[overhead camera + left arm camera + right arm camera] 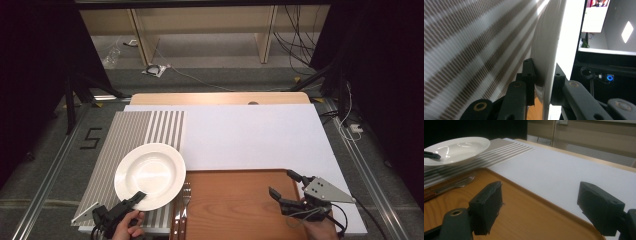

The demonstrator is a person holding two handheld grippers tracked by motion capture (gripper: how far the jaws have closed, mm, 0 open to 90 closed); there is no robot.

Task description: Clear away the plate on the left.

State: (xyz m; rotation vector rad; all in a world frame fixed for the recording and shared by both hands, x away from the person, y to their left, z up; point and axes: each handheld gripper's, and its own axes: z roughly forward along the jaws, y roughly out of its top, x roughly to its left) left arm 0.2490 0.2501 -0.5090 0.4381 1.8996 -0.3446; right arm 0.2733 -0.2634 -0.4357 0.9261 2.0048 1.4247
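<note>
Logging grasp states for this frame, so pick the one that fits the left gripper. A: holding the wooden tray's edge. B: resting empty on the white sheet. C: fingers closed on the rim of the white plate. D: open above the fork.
C: the left gripper has one finger under and one over the near rim of the white plate, which the high view shows above the striped placemat.

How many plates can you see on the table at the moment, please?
1. The white plate sits on the striped placemat, left of the wooden tray, with the left claw closed on its near rim. No other plate is visible.
</note>
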